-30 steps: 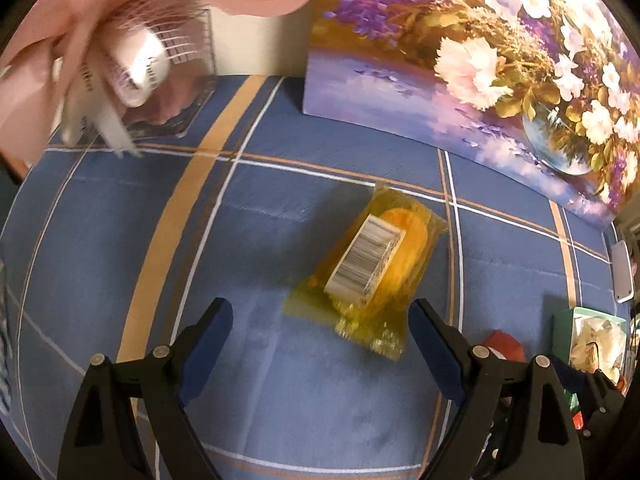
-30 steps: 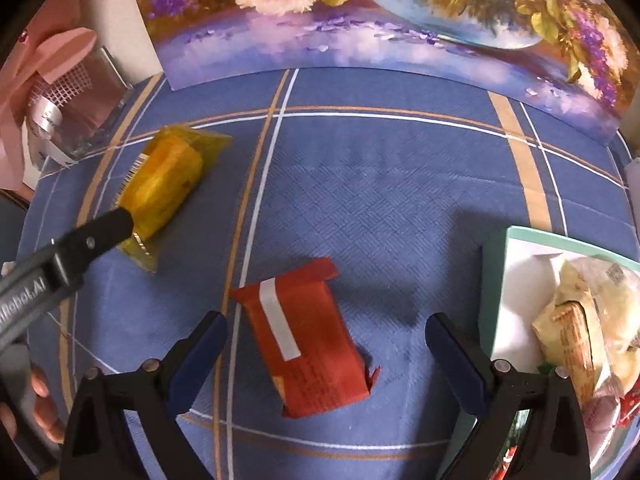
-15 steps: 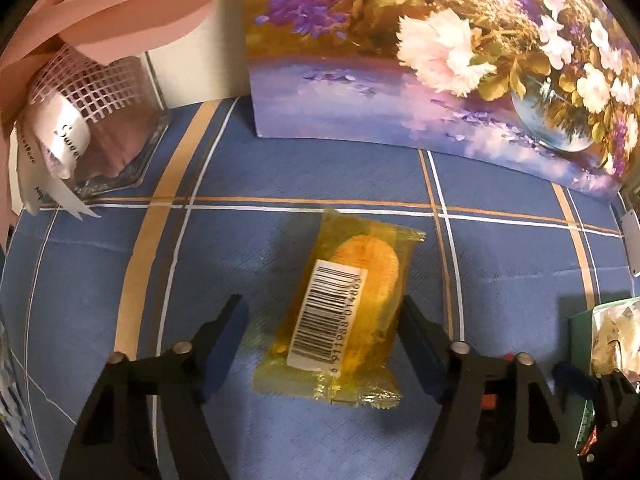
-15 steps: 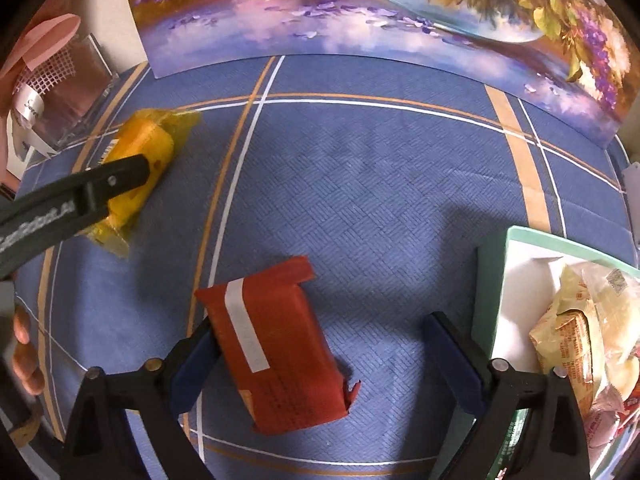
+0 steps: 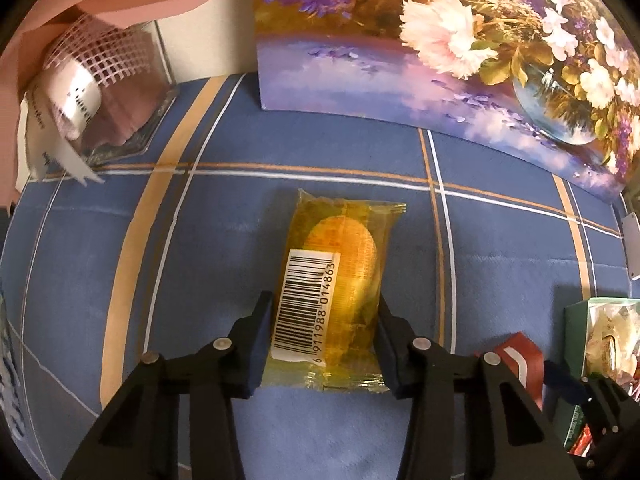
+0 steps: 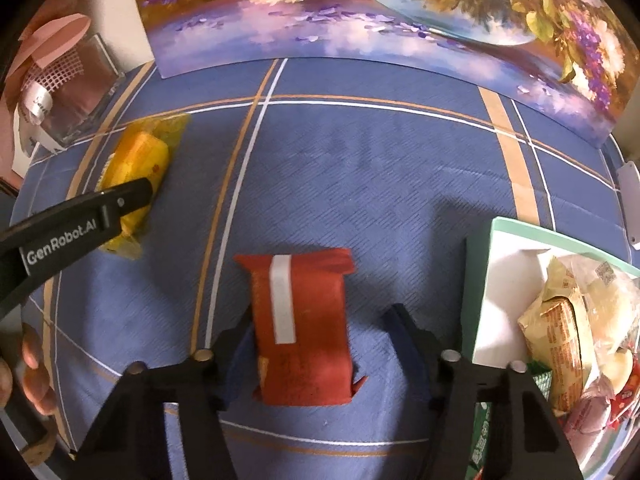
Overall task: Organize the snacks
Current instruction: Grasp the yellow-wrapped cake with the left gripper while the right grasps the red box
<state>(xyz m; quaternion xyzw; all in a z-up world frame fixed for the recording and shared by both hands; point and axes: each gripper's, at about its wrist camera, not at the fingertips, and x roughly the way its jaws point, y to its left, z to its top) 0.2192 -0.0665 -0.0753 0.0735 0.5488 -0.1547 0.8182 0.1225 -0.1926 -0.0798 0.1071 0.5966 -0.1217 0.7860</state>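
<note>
left tongs (image 5: 322, 344) closing, pads touching yellow snack pack (image 5: 334, 292), right tongs (image 6: 320, 344) closing around red packet (image 6: 302, 328), right pad apart

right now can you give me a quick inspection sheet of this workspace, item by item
surface: blue checked tablecloth, flat.
job's things: yellow snack pack, barcode up; red snack pack; green box at right already holding snacks.
clutter: clear vase with pink ribbon at far left.
grippers: left gripper closing, pads against the yellow pack's sides; right gripper closing round the red pack, a gap on its right side.
cables: nothing seen.
surroundings: flower painting propped along the back.
</note>
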